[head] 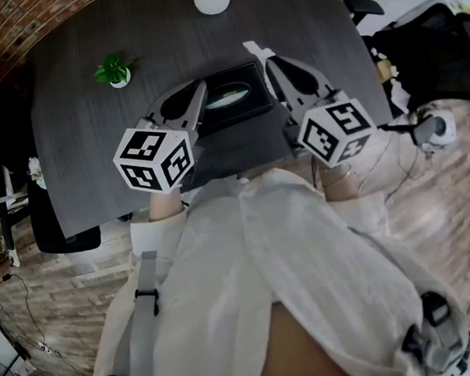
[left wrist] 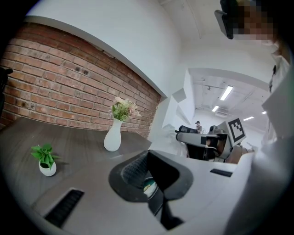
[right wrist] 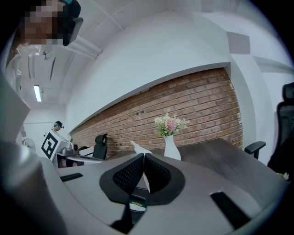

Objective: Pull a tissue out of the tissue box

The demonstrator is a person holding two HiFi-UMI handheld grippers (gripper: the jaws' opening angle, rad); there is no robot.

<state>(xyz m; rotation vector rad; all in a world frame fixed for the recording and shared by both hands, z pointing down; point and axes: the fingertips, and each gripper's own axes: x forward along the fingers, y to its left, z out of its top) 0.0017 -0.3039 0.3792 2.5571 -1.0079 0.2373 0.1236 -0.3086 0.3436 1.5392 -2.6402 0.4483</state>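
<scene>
Now the right gripper (head: 272, 62) pinches the white tissue (head: 256, 50) beyond the tissue box's (head: 244, 78) far right corner; the left gripper (head: 201, 86), closed and empty, sits at its left edge

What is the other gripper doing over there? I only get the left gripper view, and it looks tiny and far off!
Observer: The right gripper has its jaws shut on a thin white tissue. One corner of it pokes up above the jaws.
Operator: Where's the box it came from? I just see a little green bit under my jaws.
Observer: In the head view the dark tissue box lies flat on the grey table, between the left gripper and the right one, right in front of the person.
</scene>
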